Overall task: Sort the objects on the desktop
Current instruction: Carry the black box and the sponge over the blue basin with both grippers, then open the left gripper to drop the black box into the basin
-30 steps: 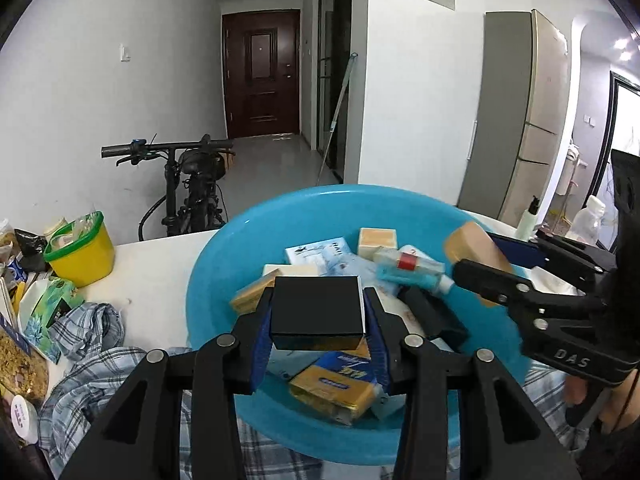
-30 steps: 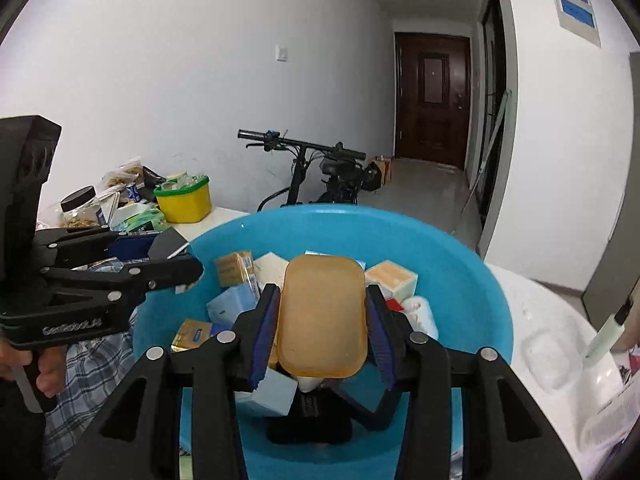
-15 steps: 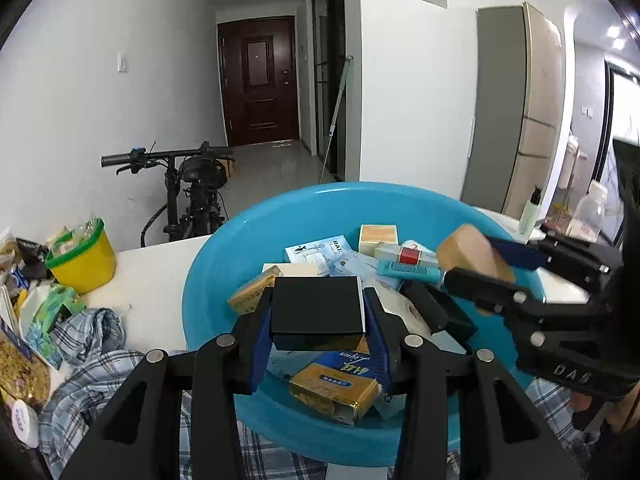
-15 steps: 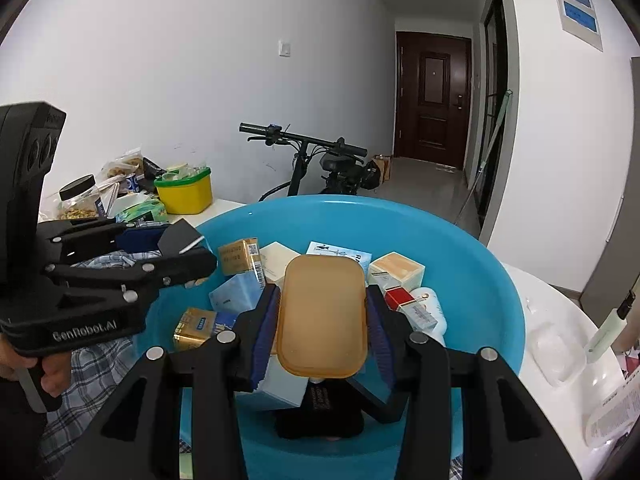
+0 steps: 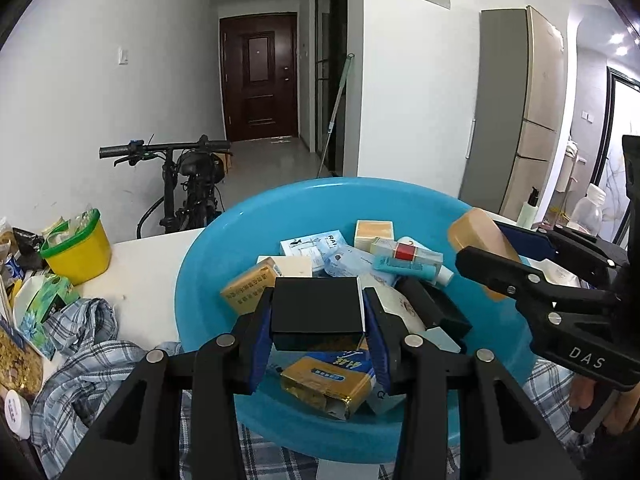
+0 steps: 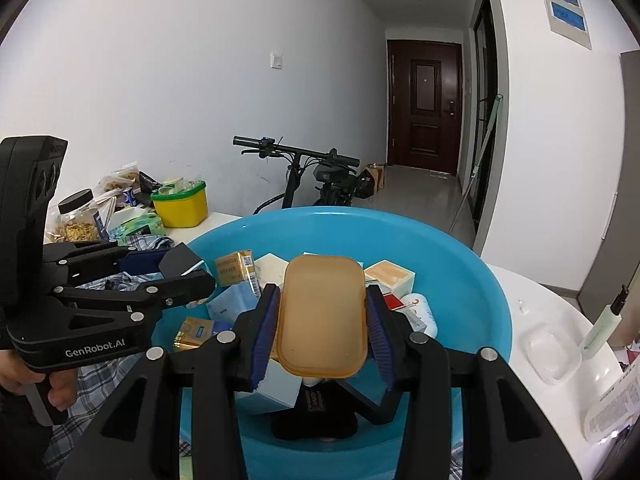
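The left gripper [image 5: 318, 312] is clamped on a black box [image 5: 316, 309], its blue pads pressed to the box's two sides, and holds it above the near part of a blue basin [image 5: 208, 264]. The right gripper [image 6: 322, 320] is clamped the same way on a tan soap-shaped case [image 6: 323, 316] with rounded corners, held upright over the basin's middle; from the left wrist view that case [image 5: 478, 240] shows at the basin's right rim between the other tool's black fingers. The basin sits on a white table [image 5: 140, 264], close to its near edge, and is heaped with small goods: a gold carton [image 5: 326, 384] lying at the near side, an orange-yellow carton [image 5: 250, 290] toward the left, a white and blue box [image 5: 312, 242] and a beige box [image 5: 374, 234] at the far side, and a teal tube [image 5: 412, 268] with a red-banded one just behind it (their labels are too small to read). A plaid cloth [image 5: 86, 356] lies bunched at the table's left near corner, reaching under the basin. A yellow tub [image 5: 82, 250] with a green rim stands toward the far left edge, among snack packets. At the table's right side rest a clear dish [image 6: 554, 352] and a pale green pen [image 6: 604, 324]. A hand [image 6: 40, 384] grips the left tool's handle at the left edge of the right wrist view.
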### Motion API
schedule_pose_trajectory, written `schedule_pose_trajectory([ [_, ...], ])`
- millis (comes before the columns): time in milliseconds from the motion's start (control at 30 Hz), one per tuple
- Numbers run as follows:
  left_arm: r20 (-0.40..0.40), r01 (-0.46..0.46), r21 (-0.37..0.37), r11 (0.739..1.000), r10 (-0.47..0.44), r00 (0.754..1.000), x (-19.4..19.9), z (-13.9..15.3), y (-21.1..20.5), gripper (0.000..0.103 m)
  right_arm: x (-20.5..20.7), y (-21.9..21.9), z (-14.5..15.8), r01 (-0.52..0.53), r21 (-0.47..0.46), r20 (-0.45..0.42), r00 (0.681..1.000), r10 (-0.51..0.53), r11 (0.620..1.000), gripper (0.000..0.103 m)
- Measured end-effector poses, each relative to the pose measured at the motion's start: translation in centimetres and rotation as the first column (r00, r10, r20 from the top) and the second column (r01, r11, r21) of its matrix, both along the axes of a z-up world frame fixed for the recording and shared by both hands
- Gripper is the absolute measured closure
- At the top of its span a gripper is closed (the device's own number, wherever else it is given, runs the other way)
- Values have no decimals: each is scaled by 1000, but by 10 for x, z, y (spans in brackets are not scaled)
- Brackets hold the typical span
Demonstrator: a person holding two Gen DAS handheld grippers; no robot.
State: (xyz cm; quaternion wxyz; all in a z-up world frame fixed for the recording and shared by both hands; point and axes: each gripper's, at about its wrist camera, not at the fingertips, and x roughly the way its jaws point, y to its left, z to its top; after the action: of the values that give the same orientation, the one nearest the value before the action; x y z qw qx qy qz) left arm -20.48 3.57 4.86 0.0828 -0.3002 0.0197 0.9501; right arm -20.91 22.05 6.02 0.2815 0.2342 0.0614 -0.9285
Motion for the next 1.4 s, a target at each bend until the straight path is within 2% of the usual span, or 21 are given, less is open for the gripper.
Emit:
schedule_pose_trajectory([
  [100,3,-1,10,1000,1,1000,-1,0,-2,59,2,3,3,-9,-38,-8,1000,9,999,61],
  [800,-8,-17,-8,1000,17,1000,3,1,0,59,3,2,1,2,-32,-16,1000,-3,999,61],
  [833,-11,-20,-10,1000,20,1000,3,1,1,51,3,2,1,5,-33,-16,1000,-6,999,61],
  [867,-13,-26,-11,1000,26,1000,4,1,1,22,3,3,0,8,-32,-14,1000,-8,999,61],
  [900,-17,-42,-17,999,42,999,4,1,0,7,3,3,0,9,-34,-12,1000,-9,999,61],
  [933,-40,-72,-23,997,71,997,6,3,-1,0,2,3,0,8,-36,-10,1000,-8,999,61],
  [1000,-53,-86,-25,996,84,995,7,5,-4,0,2,3,-1,9,-32,-10,1000,-9,999,61],
  [1167,-12,-90,0,996,90,996,2,3,-13,0,2,2,-2,8,-27,-8,1000,-8,1000,61],
  [1400,-2,-89,-14,996,89,996,0,-1,-10,0,2,1,-5,10,-18,-2,1000,-10,1000,61],
])
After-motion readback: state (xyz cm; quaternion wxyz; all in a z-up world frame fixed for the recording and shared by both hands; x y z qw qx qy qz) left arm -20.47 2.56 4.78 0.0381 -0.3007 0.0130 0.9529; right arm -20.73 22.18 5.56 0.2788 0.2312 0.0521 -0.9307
